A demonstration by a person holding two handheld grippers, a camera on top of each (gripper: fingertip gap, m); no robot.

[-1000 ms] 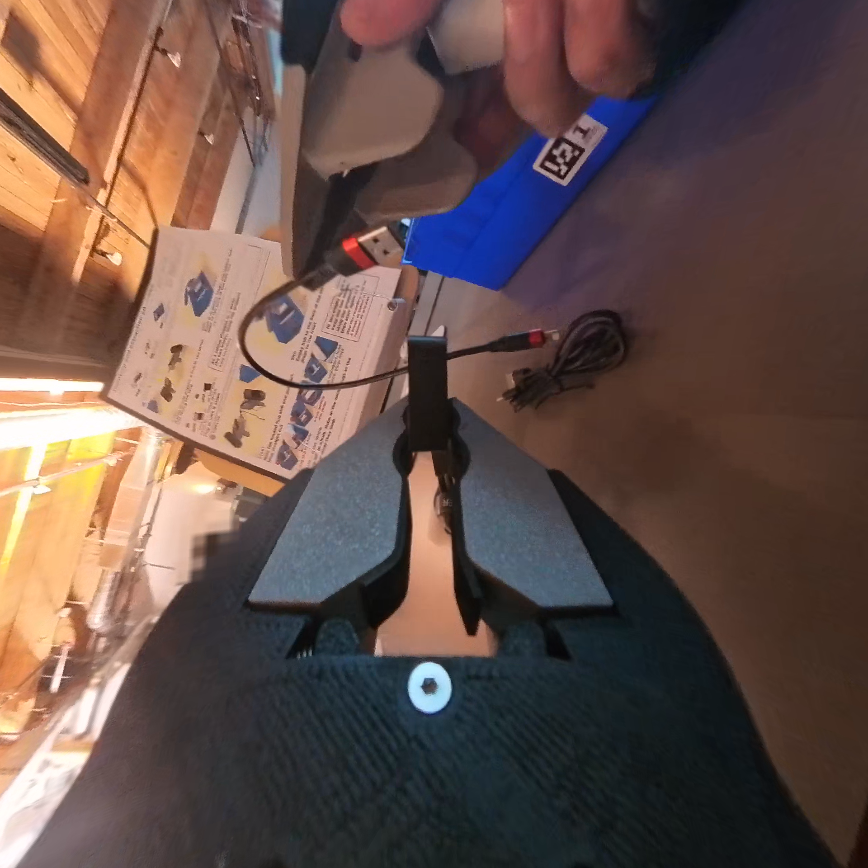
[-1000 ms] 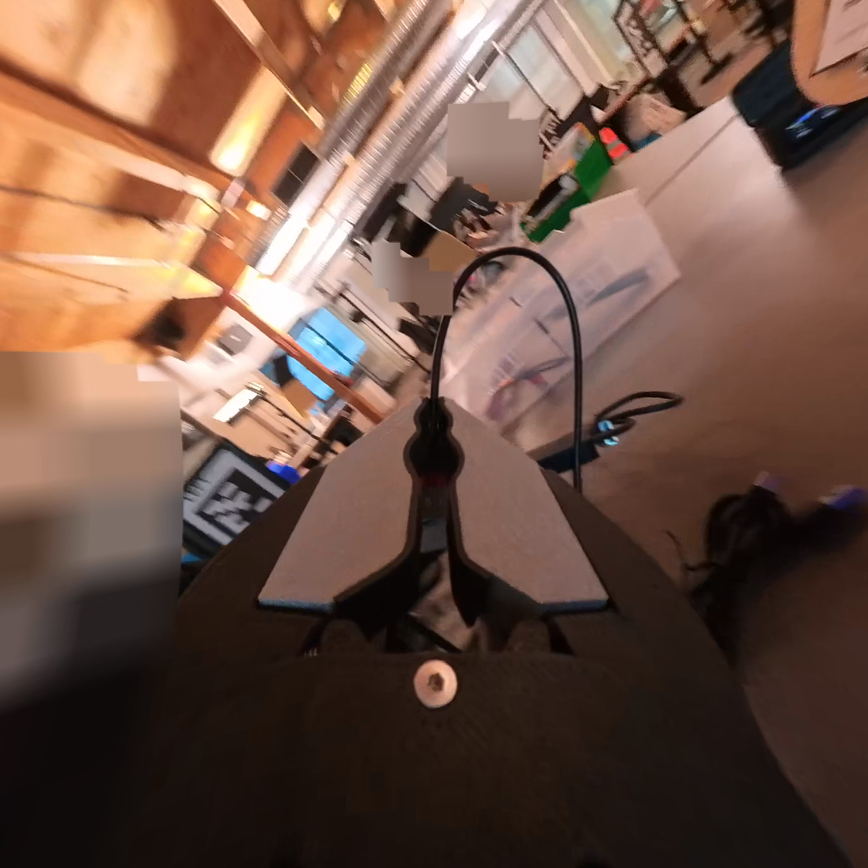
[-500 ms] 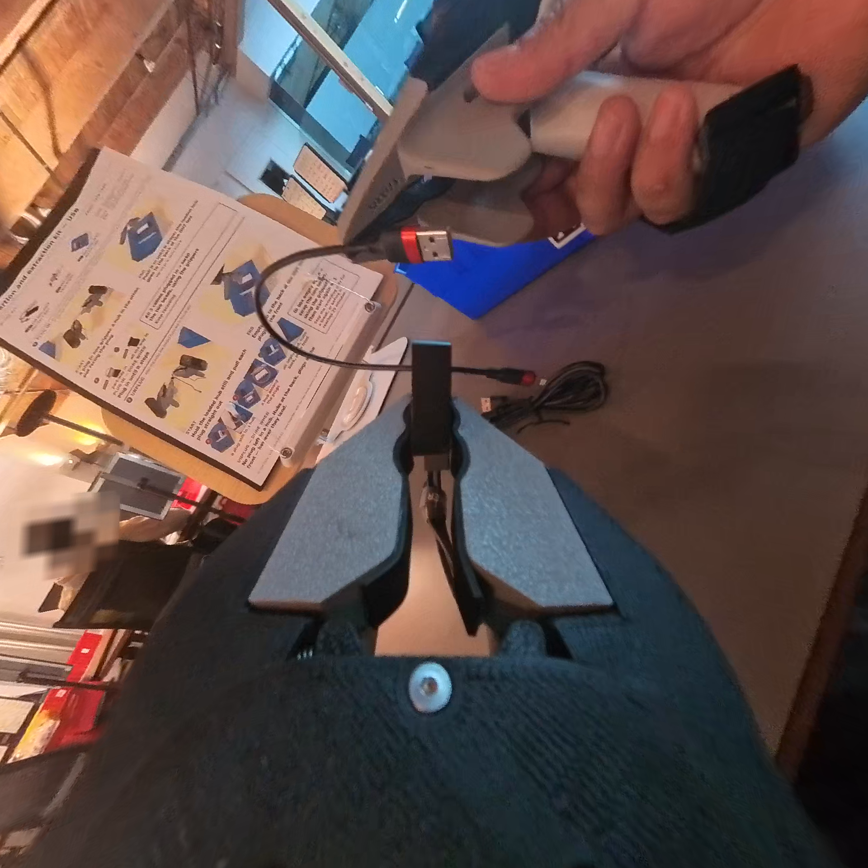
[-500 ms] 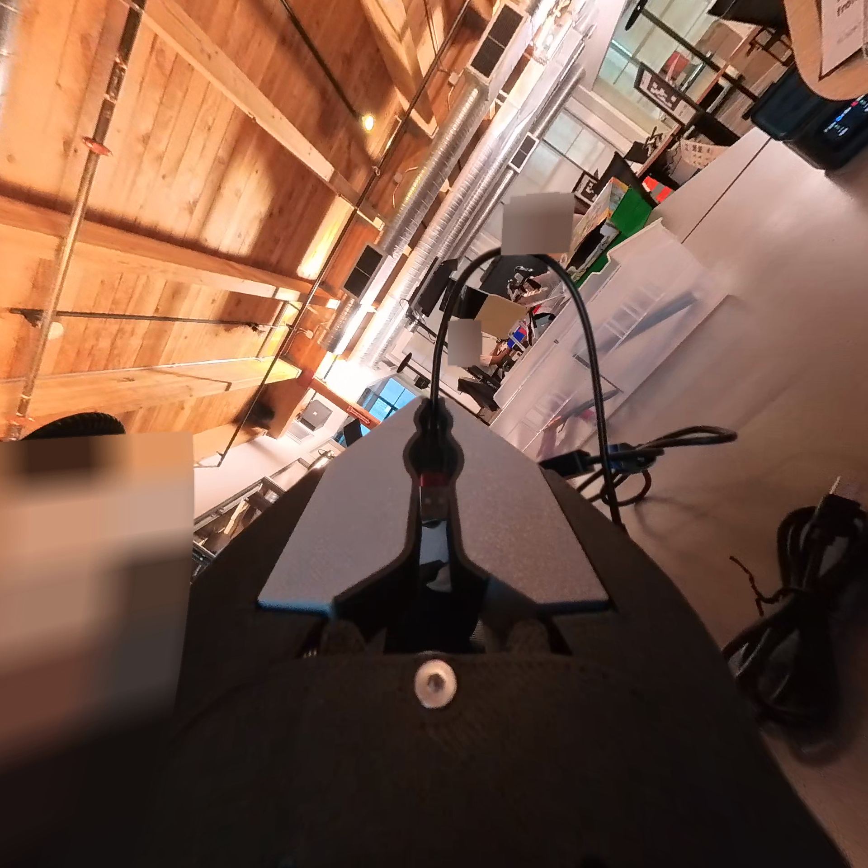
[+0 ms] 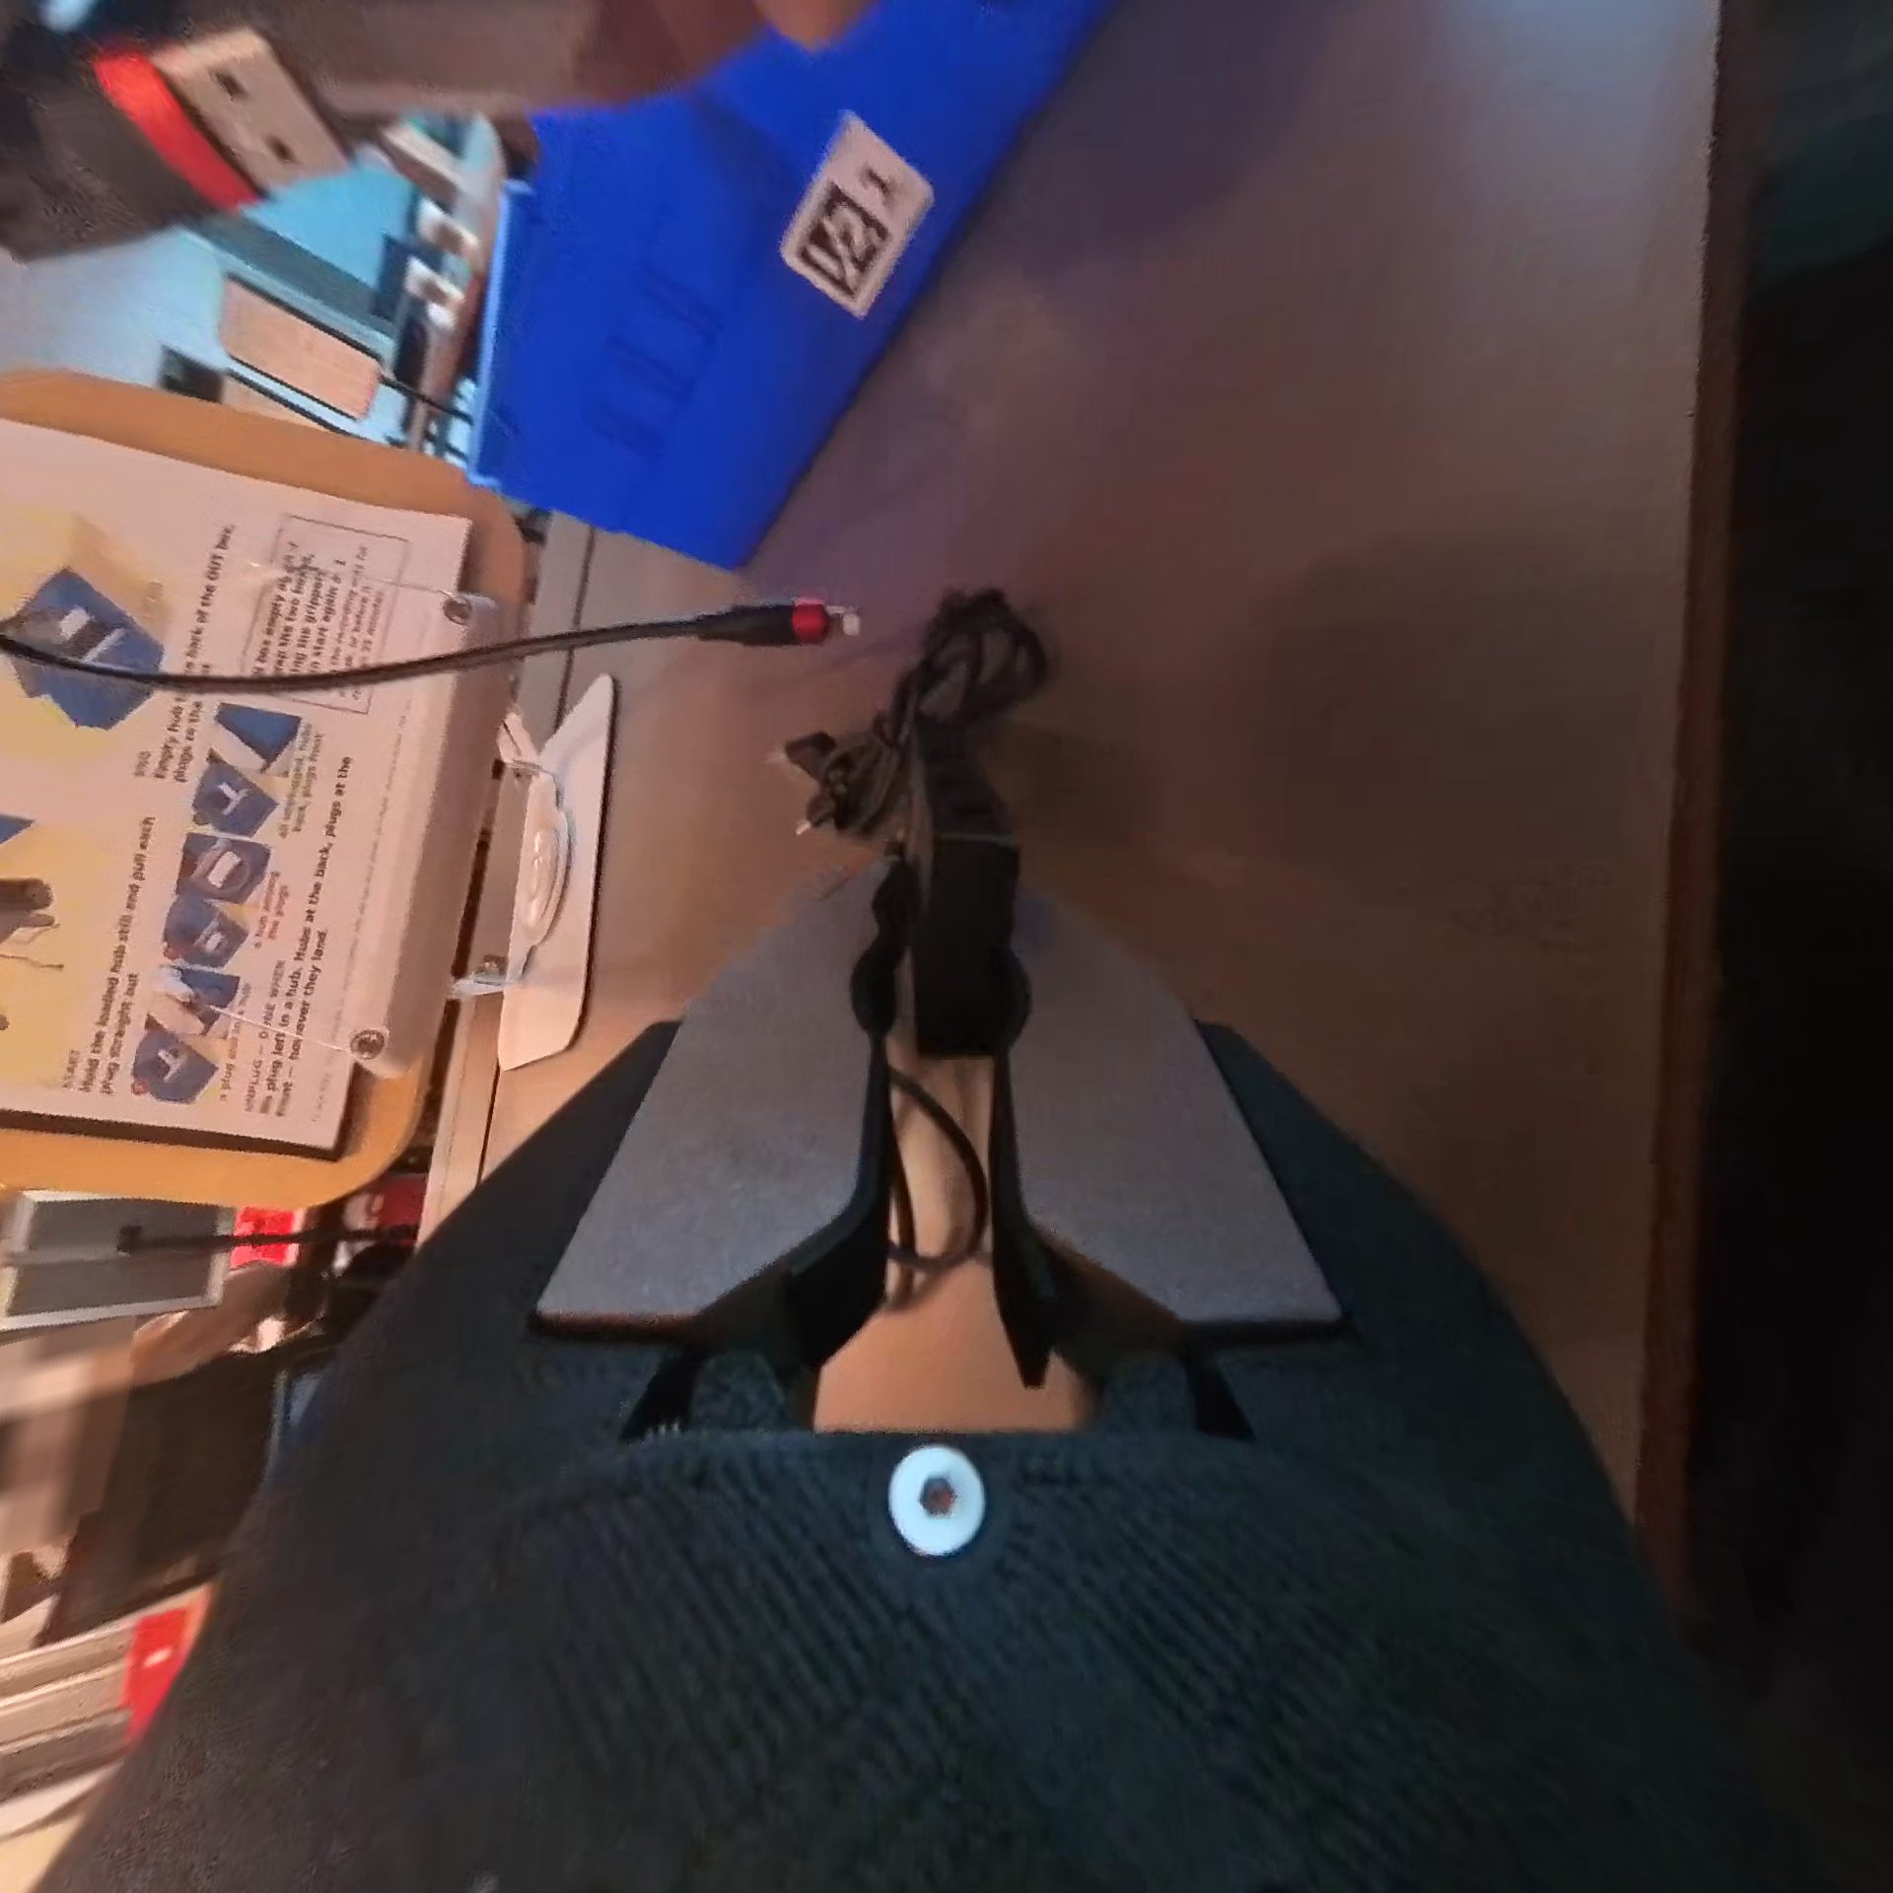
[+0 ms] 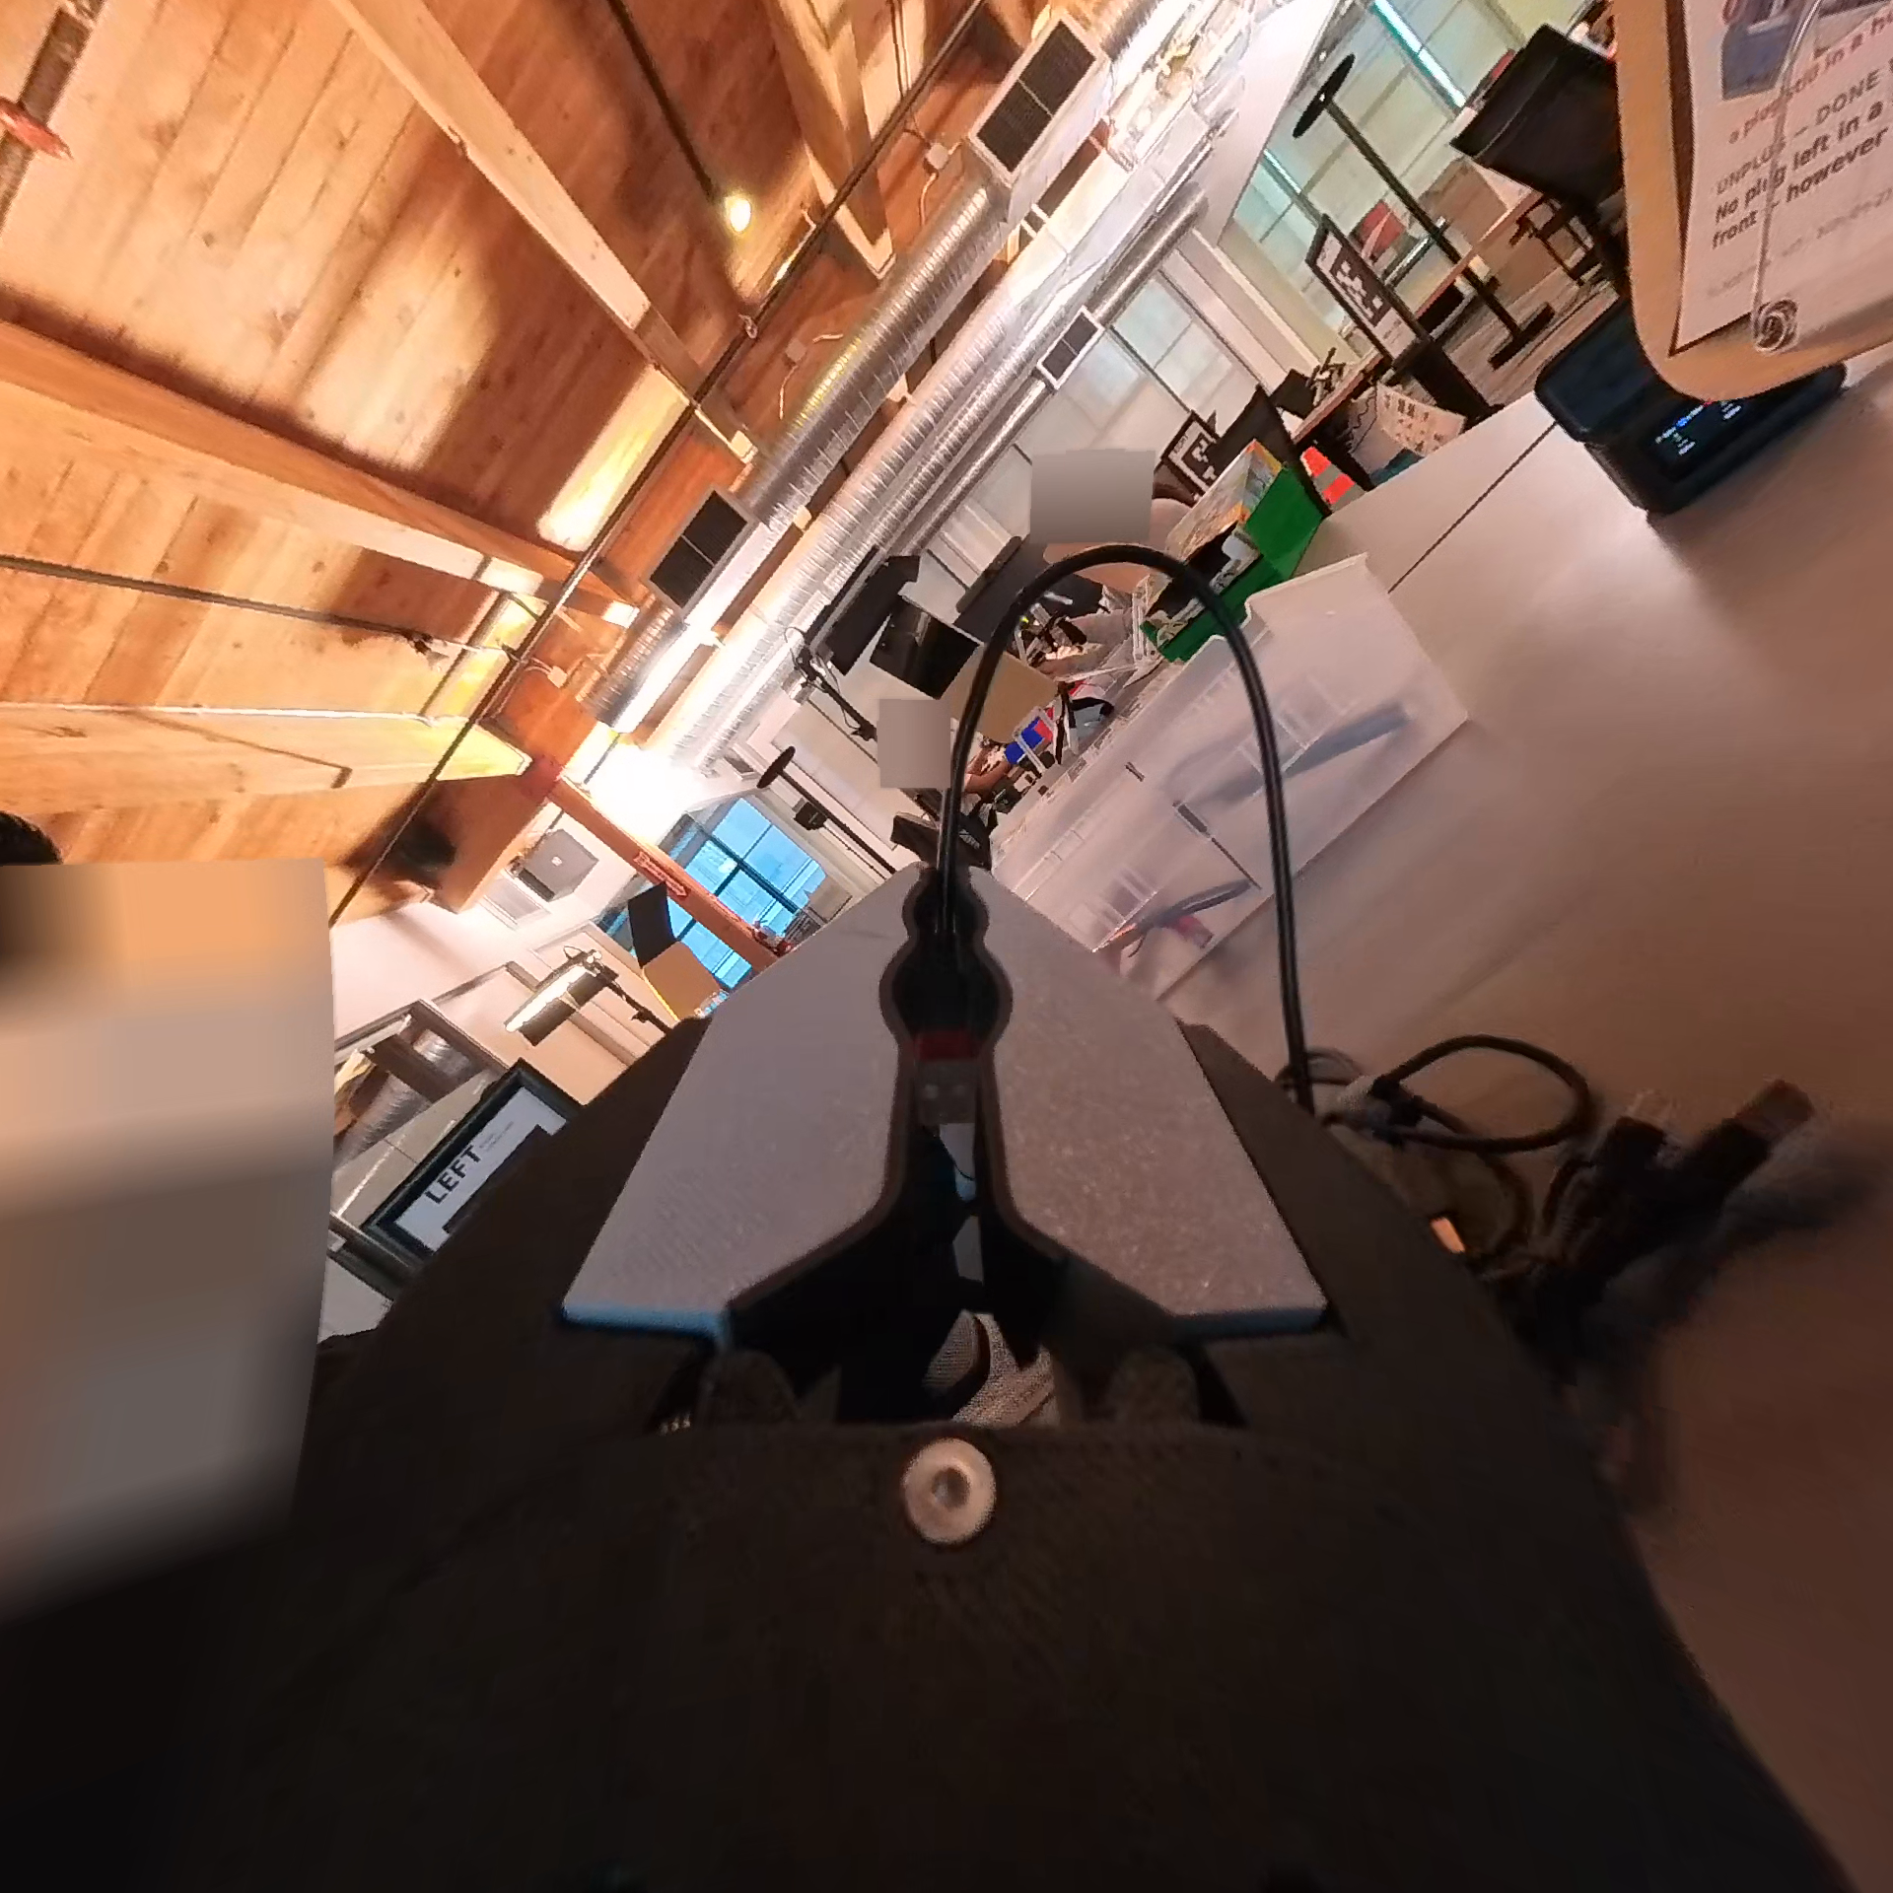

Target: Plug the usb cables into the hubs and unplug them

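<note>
My left gripper [image 5: 948, 922] is shut on a black USB hub [image 5: 968, 922], which sticks out past the fingertips above the table. A USB plug with a red collar [image 5: 195, 123] shows blurred at the top left of the left wrist view, close to the camera. Its thin black cable's far end, a small red-collared connector [image 5: 809, 618], hangs in the air. My right gripper [image 6: 948, 922] is shut on that red-collared plug [image 6: 948, 1050]; the metal end points back toward the camera. The cable [image 6: 1127, 558] arches out past the tips and drops to the right.
A coiled black cable [image 5: 953, 697] lies on the brown table [image 5: 1332, 717] just beyond the hub. A blue bin [image 5: 666, 338] and an instruction sheet on a board [image 5: 205, 768] stand farther back. A pile of dark cables [image 6: 1485, 1117] and a clear plastic bin [image 6: 1280, 768] show in the right wrist view. Across from one pair of fingers to the other is roughly 15 centimeters.
The left view has swung, and the red-collared plug has shifted to its top left and looms closer. The hand is mostly out of frame. Both grips are unchanged.
</note>
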